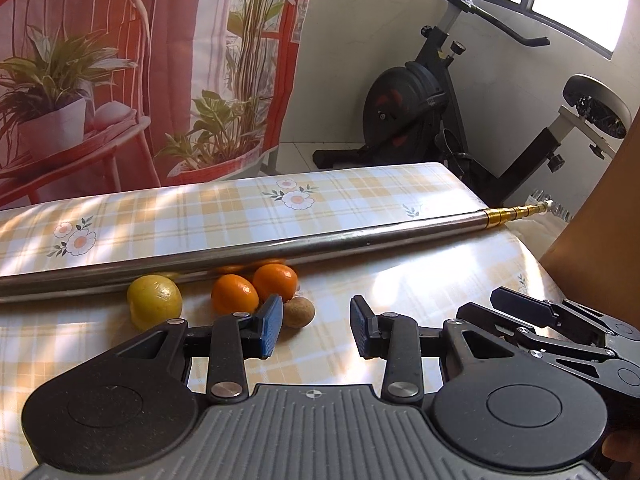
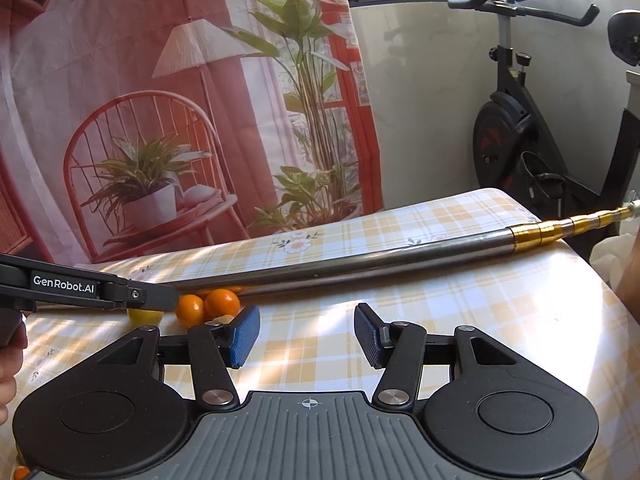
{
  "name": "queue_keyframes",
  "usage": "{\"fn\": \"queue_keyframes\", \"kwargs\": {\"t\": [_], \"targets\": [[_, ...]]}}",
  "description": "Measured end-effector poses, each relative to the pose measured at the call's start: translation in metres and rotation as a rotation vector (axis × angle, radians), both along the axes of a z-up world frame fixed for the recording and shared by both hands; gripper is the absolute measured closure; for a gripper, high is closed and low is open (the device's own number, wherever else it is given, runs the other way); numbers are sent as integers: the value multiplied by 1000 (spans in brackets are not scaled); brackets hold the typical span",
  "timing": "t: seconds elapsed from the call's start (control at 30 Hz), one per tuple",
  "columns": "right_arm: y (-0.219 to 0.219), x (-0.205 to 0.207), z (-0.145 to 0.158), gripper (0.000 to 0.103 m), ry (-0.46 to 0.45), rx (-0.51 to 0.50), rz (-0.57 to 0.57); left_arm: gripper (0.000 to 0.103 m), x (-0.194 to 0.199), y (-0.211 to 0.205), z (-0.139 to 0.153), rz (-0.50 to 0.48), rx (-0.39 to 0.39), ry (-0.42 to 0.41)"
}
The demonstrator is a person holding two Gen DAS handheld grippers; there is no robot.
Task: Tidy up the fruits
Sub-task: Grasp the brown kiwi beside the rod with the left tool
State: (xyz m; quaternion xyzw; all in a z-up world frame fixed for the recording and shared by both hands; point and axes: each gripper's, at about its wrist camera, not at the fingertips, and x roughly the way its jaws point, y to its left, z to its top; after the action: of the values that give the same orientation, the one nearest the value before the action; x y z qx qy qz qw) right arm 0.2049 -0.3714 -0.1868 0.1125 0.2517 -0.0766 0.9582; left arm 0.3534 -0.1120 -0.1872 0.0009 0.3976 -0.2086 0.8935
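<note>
Both tongs (image 1: 316,328) (image 2: 308,334) level, spread, above tablecloth (image 1: 420,280)

A glossy checked tablecloth (image 1: 360,184) (plastic-looking) carries a smooth brushed-metal pole (image 1: 240,254) with shiny brass-coloured end rings.

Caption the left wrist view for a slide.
Open left gripper faces a yellow lemon, two oranges and a brown round fruit beside a steel pole.

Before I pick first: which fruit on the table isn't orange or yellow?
The small brown fruit, lying just right of the left gripper's blue pad; the two oranges and the lemon are brightly coloured.
</note>
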Motion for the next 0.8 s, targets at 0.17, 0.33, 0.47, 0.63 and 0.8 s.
{"fn": "queue_keyframes", "kwargs": {"t": [0.17,0.33,0.47,0.63,0.8], "targets": [[-6,5,-16,53,20,39,1,65,20,-8,-25,20,35,29],[-10,8,-28,53,40,55,2,67,33,-15,-34,16,35,61],[-15,9,-34,53,50,89,-4,67,40,-19,-39,26,64,66],[-14,8,-37,53,58,93,-2,67,44,-25,-47,35,89,92],[-13,7,-37,53,67,97,0,73,45,-27,-49,32,89,91]]}}
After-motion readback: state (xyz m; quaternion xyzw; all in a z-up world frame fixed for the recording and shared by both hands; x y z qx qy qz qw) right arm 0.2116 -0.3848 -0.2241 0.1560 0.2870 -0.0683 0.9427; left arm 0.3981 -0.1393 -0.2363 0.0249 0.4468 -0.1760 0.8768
